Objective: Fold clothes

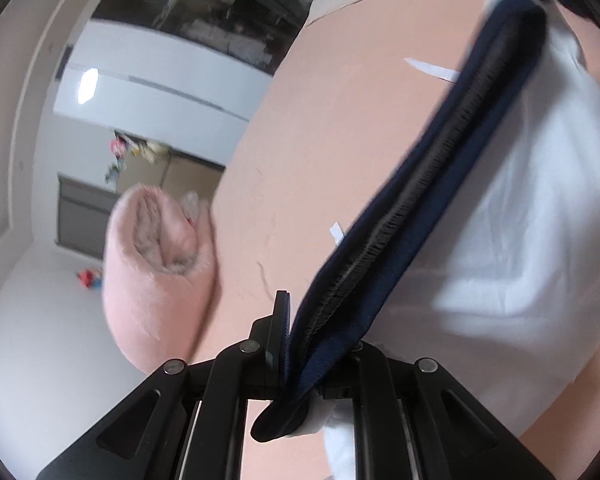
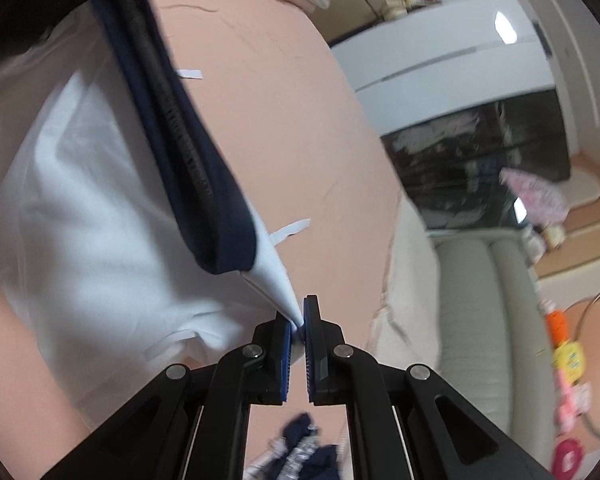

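A white garment with a dark navy ribbed band hangs stretched above the pink bed sheet. My left gripper is shut on the navy band at one end. In the right wrist view the same white garment and its navy band run off to the upper left. My right gripper is shut on a white corner of it. The band is taut between the two grippers.
A rolled pink blanket lies at the bed's edge on the left. Small white tags lie on the sheet. A dark crumpled cloth sits below the right gripper. A beige sofa and a cluttered dark cabinet stand beyond the bed.
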A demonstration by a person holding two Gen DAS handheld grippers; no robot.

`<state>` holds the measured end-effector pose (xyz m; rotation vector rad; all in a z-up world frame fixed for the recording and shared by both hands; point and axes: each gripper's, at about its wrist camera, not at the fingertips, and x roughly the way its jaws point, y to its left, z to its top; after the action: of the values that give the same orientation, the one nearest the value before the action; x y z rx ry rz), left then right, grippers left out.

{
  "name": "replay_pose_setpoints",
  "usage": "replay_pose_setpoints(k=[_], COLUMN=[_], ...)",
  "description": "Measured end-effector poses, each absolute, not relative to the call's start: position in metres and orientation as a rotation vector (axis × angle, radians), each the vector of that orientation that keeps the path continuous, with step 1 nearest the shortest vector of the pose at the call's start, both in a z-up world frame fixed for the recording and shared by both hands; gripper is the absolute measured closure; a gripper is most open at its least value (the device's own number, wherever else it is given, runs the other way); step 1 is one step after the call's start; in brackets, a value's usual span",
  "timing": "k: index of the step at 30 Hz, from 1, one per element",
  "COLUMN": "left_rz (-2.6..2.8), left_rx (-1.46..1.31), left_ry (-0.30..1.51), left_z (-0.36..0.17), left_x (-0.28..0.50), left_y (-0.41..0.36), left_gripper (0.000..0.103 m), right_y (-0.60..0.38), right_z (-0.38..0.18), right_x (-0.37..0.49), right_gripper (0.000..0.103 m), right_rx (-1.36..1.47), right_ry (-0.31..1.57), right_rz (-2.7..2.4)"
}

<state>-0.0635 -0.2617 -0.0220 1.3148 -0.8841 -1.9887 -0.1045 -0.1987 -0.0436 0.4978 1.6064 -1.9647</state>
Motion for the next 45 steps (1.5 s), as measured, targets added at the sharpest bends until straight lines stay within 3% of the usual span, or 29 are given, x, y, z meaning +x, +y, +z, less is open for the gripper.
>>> replay_pose_setpoints(k=[6,13,14,15,16,17,18,19,21,30,38,42,45], left_rz=[-1.979,-1.965,-1.955,-1.946,-1.936,-1.948,-1.962,-1.965,-1.951,-1.891,-1.979,-2.051,-2.047], left_rx=[1.375,1.400,1.408,1.408,1.407,1.382,1.354,1.330,1.291,1.218,1.182,1.128,1.101], left_ry=[-0.665,-0.595,-0.552,-0.506,-0.460,-0.418,-0.377,-0.350,-0.336,-0.331,0.015,0.376,0.517], left_z=[-0.036,-0.042,-0.043,-0.041,-0.039,-0.036,-0.032,-0.030,-0.024,-0.007,0.012,0.010,0.005], left_x=[-0.082,-0.099,-0.101,-0.105,-0.108,-0.108,-0.107,-0.106,-0.105,-0.090,-0.058,-0.028,-0.014], left_y=[-0.281,-0.291,-0.294,-0.298,-0.301,-0.304,-0.306,-0.306,-0.310,-0.333,-0.346,-0.360,-0.363], left_gripper=[0.091,0.089,0.088,0.085,0.080,0.075,0.057,0.025,0.001,0.001,0.001,0.001,0.001], right_y=[-0.214,-0.223,-0.224,-0.224,-0.225,-0.223,-0.222,-0.217,-0.210,-0.178,-0.153,-0.138,-0.131], right_z=[-0.051,-0.046,-0.044,-0.044,-0.045,-0.044,-0.042,-0.039,-0.034,-0.024,-0.024,-0.032,-0.041], right_x=[-0.139,-0.160,-0.163,-0.165,-0.166,-0.167,-0.169,-0.168,-0.175,-0.191,-0.208,-0.207,-0.206], right_gripper=[0.099,0.099,0.097,0.082,0.055,0.041,0.027,0.026,0.026,0.026,0.026,0.026,0.026], right_rx=[0.708,0.806,0.815,0.840,0.858,0.860,0.860,0.841,0.900,1.065,1.200,1.277,1.329], right_ry=[1.482,1.419,1.410,1.405,1.402,1.393,1.384,1.361,1.279,1.038,0.791,0.608,0.545], right_rz=[-1.994,-2.005,-2.005,-2.004,-1.993,-2.009,-2.029,-2.053,-2.070,-2.115,-2.095,-2.045,-2.020])
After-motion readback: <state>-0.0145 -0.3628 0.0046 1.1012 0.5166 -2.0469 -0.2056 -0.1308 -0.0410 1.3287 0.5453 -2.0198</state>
